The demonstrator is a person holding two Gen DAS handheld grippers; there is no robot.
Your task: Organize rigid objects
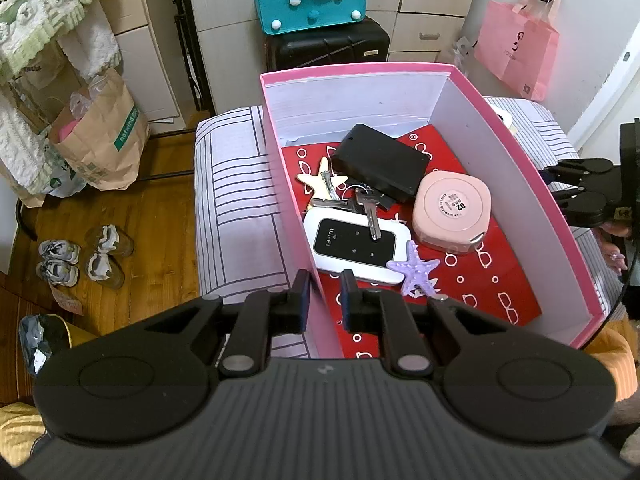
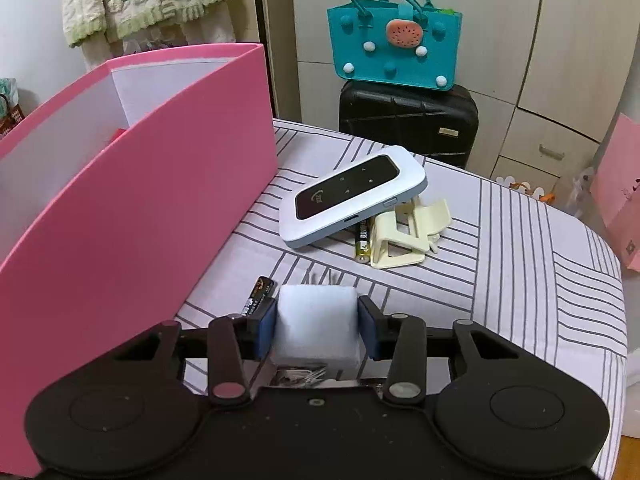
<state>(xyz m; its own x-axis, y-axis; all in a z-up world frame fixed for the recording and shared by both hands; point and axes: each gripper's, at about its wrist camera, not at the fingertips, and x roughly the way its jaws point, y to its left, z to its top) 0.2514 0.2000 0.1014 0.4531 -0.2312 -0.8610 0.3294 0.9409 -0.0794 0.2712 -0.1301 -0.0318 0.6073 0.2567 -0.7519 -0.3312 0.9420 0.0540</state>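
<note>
Right claw: clamped on white foam block
Left claw: pinched on pink box wall
Left out: router, batteries, clip

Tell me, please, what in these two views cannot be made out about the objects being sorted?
- Right wrist view: the white foam block hides the metal bits beneath it; unidentifiable.
- Right wrist view: the battery is half under the pale blue router.
- Right wrist view: the pink box wall hides its contents.
- Left wrist view: the right claw is cut off by the frame's edge.
</note>
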